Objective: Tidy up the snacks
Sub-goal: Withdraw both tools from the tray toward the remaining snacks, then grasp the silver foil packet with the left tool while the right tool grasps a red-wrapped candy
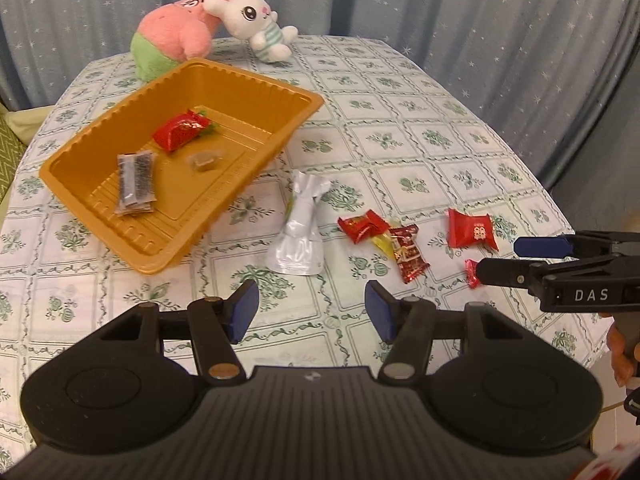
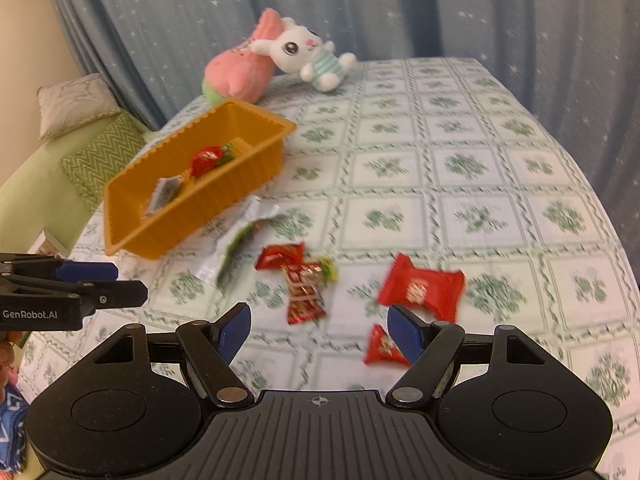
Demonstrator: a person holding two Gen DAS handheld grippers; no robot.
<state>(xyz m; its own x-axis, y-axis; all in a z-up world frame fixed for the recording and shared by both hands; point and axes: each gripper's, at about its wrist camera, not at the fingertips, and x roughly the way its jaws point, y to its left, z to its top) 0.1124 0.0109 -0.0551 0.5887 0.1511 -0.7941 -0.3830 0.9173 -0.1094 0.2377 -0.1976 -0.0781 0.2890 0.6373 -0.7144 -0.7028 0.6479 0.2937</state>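
My left gripper [image 1: 312, 308] and right gripper [image 2: 320, 330] jaws both stand wide, holding nothing. The loose snacks [image 2: 304, 284] lie on the counter [image 2: 460, 168] just ahead; the small red candy [image 2: 382, 348] touches my right jaw.

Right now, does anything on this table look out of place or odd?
Yes. The orange tray sits askew to the tablecloth's grid. The silver pouch lies crumpled beside it. Two plush toys are toppled against each other at the far edge, unrelated to snacks.

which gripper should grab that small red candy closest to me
Right. The right gripper is open with the small red candy beside its right finger; the left gripper faces the silver pouch.
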